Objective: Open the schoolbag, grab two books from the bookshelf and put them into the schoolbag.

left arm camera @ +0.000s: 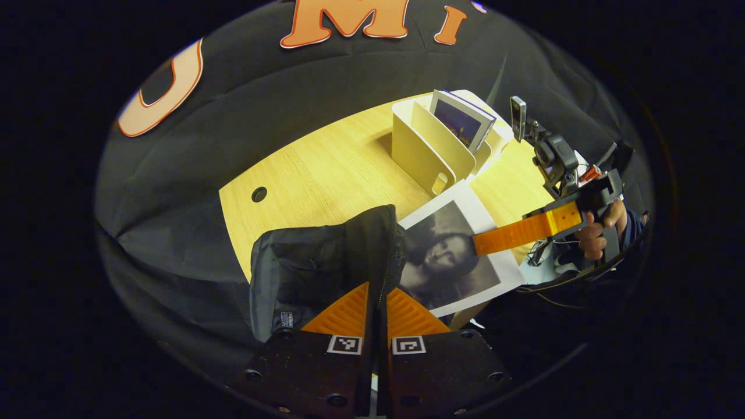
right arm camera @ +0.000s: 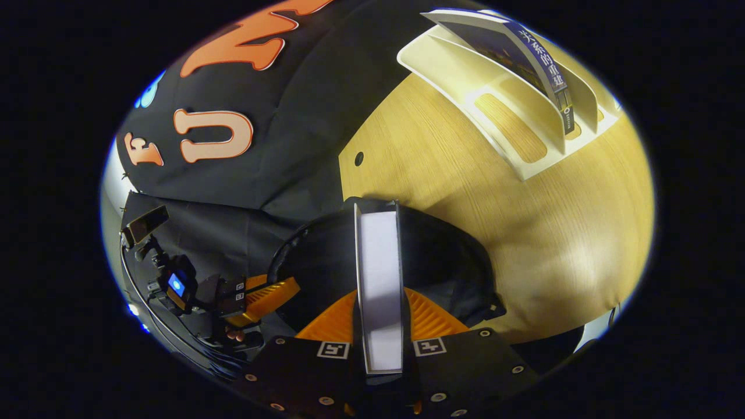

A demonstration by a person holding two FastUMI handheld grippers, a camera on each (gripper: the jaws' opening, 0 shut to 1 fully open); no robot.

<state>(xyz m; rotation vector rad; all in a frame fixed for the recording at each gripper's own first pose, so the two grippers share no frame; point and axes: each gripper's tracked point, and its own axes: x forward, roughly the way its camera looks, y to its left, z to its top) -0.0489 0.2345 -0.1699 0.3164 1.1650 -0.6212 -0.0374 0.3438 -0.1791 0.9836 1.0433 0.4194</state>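
Observation:
The black schoolbag (left arm camera: 314, 267) stands on the wooden table, and my left gripper (left arm camera: 377, 288) is shut on its zipped rim, holding the mouth apart. My right gripper (left arm camera: 478, 241) is shut on a book with a portrait cover (left arm camera: 448, 262), which hangs right beside the bag's opening. In the right gripper view that book (right arm camera: 378, 273) is seen edge-on between my right gripper's (right arm camera: 378, 299) fingers, its far end over the open schoolbag (right arm camera: 448, 262). My left gripper (right arm camera: 282, 289) grips the bag's rim at the left. A second book (left arm camera: 463, 119) leans in the cream bookshelf (left arm camera: 425, 151).
The bookshelf (right arm camera: 524, 134), with its book (right arm camera: 524, 52), stands at the far side of the wooden table (left arm camera: 326, 174). A cable hole (left arm camera: 259, 194) lies near the table's left edge. A hand (left arm camera: 596, 230) holds the right gripper. Black cloth wall surrounds the table.

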